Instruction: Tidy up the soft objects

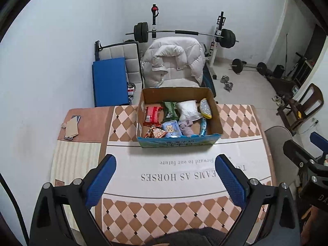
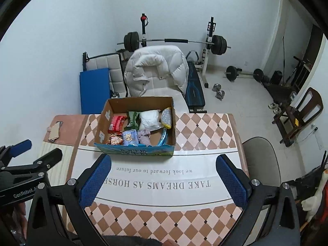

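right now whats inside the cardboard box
Cardboard box holds a red packet, green packet, white pouch and purple cloth; anything beneath them is hidden.

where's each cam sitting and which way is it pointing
Left wrist: on the left gripper, above the table's near edge, looking forward and down at the box; its own blue fingers show, open, the right gripper at right.
Right wrist: on the right gripper, same direction, box left of centre; own fingers open, left gripper at left.
Shared: box, table, barbell, white jacket.
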`<state>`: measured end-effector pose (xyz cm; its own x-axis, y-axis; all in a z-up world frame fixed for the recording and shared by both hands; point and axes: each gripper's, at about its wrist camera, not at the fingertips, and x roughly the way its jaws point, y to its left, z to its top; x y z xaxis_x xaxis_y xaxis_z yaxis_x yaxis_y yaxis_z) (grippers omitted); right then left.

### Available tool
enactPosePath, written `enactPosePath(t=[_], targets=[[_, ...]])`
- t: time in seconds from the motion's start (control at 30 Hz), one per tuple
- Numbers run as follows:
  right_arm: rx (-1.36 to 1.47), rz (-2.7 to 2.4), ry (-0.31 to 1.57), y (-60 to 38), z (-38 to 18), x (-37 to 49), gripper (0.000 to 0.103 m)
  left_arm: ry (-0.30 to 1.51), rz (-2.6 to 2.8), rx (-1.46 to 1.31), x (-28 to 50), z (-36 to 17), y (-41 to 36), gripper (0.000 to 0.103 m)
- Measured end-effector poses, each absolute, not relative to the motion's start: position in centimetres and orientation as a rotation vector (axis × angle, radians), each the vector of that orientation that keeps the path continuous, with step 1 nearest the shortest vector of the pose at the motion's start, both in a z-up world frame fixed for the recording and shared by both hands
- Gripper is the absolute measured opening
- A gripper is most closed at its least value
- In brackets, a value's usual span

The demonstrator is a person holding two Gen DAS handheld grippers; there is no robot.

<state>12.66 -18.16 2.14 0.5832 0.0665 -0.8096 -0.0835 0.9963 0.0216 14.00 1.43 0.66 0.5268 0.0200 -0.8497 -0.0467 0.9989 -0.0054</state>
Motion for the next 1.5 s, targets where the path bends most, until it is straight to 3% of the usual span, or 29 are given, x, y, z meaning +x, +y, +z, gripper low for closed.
enactPosePath(t=[0.4, 1.5], targets=[[-0.047, 0.097, 0.908, -18.0, 5.3, 9.1, 0.103, 0.907, 0.061, -0.035, 11.9, 4.6, 1.4, 0.099], [-0.052, 0.007, 0.882, -18.7, 3.7, 14.8, 0.103, 0.889, 0.127, -0.015, 16.1, 2.3, 2.0, 0.103]])
